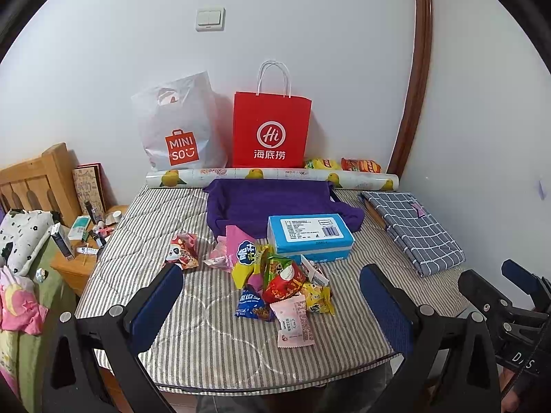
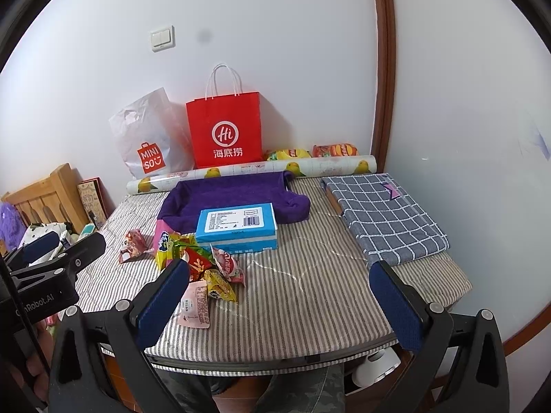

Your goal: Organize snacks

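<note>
A pile of small snack packets (image 1: pixel 275 275) lies on the striped table cover, just beyond my left gripper (image 1: pixel 272 270), which is open and holds nothing. A pink packet (image 1: pixel 296 323) sits nearest, and a red-and-white packet (image 1: pixel 182 251) lies apart to the left. Behind the pile are a blue box (image 1: pixel 310 237) and a purple cloth bin (image 1: pixel 272 203). My right gripper (image 2: pixel 279 265) is open and empty over the bare striped cover, with the snack pile (image 2: pixel 199 265) by its left finger. The blue box (image 2: pixel 237 227) and purple bin (image 2: pixel 234 196) lie farther back.
A red paper bag (image 1: pixel 270 130) and a white Miniso bag (image 1: pixel 179 130) lean on the back wall, behind a fruit-print roll (image 1: pixel 272 175). Two more snack bags (image 1: pixel 344 164) lie by the wall. A folded checked cloth (image 1: pixel 413 230) lies right. A cluttered nightstand (image 1: pixel 82 241) stands left.
</note>
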Demonstrator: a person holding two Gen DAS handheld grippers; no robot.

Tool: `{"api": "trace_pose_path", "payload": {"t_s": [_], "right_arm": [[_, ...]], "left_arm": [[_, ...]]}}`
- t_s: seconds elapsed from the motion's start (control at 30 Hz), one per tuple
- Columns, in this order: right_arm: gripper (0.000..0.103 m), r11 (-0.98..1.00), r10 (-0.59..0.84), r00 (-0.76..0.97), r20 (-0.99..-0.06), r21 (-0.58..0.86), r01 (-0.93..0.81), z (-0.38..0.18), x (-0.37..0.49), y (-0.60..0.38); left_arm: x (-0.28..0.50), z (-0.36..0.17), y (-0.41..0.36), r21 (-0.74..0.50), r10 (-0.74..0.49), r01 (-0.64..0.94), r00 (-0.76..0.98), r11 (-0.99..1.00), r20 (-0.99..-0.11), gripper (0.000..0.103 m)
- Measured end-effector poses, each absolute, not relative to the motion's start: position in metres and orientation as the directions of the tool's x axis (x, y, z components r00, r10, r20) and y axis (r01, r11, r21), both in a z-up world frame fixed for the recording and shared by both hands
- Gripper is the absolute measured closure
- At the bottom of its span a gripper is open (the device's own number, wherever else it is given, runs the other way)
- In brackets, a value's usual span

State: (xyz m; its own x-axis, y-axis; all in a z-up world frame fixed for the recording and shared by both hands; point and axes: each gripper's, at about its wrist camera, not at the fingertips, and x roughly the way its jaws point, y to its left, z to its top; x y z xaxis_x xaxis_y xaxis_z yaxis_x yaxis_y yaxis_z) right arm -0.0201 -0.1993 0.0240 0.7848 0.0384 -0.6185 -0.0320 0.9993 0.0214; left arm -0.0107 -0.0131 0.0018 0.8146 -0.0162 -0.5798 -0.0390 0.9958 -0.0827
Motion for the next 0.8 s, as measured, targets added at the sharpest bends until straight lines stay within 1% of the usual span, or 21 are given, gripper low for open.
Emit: {"api": "trace_pose_path", "payload": {"t_s": [0.8], "right_arm": [[0.0, 0.999, 0.05, 0.787, -0.615, 0.027, -0.042, 0.0244, -0.0231, -0.1959]], "left_arm": [[-0.0126, 0.0033, -0.0162, -0.085, -0.02, -0.036, 0.816, 0.996, -0.578, 0.0]]}}
